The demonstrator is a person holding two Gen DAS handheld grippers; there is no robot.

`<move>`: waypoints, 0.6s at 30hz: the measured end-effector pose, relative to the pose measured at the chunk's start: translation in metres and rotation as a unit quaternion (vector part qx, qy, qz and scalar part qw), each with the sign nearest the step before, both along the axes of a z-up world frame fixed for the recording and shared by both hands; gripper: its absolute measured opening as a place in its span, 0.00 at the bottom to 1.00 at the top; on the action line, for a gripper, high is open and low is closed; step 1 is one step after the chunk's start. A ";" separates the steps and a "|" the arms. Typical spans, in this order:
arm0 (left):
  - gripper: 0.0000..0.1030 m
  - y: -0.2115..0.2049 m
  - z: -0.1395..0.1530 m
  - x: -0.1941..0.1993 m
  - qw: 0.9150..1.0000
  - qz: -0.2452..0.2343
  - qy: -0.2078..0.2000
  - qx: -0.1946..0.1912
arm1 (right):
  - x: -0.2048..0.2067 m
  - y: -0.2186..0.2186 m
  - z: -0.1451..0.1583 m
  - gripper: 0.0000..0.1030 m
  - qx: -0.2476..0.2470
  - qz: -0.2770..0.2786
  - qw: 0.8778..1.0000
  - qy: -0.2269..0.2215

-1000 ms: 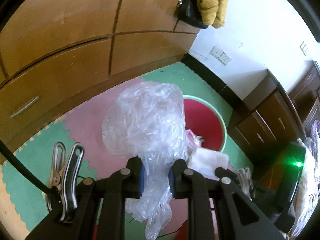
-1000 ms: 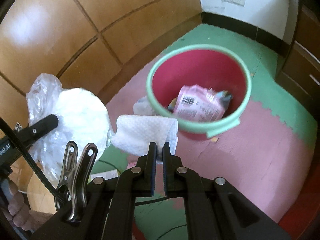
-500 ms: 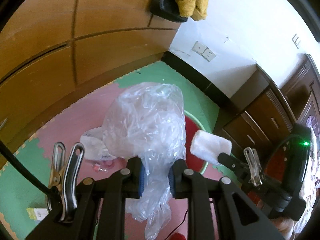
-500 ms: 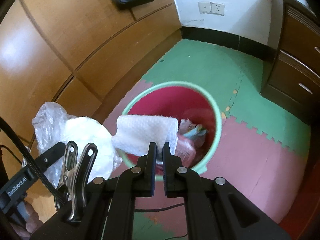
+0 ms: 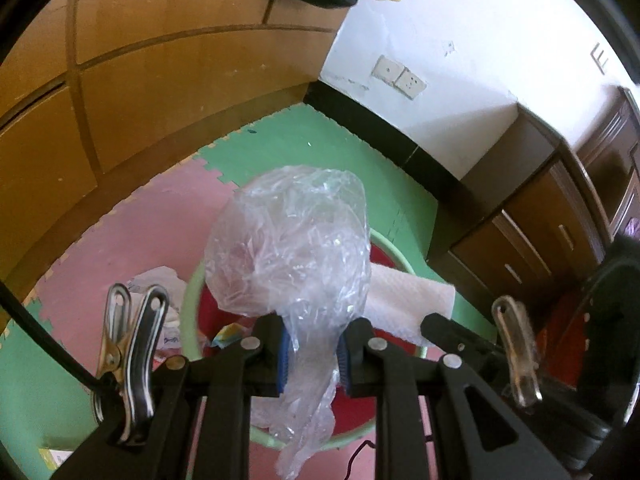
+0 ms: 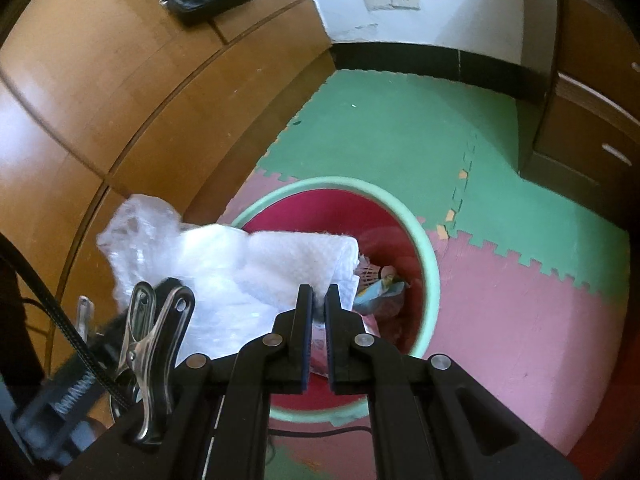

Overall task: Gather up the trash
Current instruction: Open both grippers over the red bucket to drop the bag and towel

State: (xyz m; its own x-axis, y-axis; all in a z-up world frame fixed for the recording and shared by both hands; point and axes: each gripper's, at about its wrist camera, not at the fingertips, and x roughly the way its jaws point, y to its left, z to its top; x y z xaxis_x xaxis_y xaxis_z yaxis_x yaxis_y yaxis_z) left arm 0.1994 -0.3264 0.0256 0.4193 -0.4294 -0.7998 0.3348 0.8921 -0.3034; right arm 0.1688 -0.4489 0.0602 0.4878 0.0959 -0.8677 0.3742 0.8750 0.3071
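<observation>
My left gripper (image 5: 313,346) is shut on a crumpled clear plastic bag (image 5: 292,248), which hangs above a red bin with a mint-green rim (image 5: 188,300). My right gripper (image 6: 319,300) is shut on a folded white paper towel (image 6: 308,260), held over the same bin (image 6: 430,276). The plastic bag (image 6: 144,236) shows to the left of the towel in the right wrist view. In the left wrist view, the towel (image 5: 412,300) and the right gripper's fingers (image 5: 444,328) sit right of the bag. Inside the bin lie colourful wrappers (image 6: 380,288).
Green and pink foam mats (image 6: 520,280) cover the floor. Wooden cabinet doors (image 5: 140,80) curve along the left, dark drawers (image 5: 540,232) stand at right. White crumpled trash (image 5: 160,280) lies on the mat left of the bin. A black cable (image 6: 320,432) crosses the floor.
Both grippers moved toward the bin with their loads and now hang over it. The bin has come closer and lower in both views; the towel and bag are now side by side.
</observation>
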 end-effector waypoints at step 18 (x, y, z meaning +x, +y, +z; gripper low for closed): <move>0.30 -0.033 -0.032 0.008 0.998 -0.008 0.017 0.058 | 0.012 -0.018 -0.021 0.06 0.010 -0.030 0.999 0.016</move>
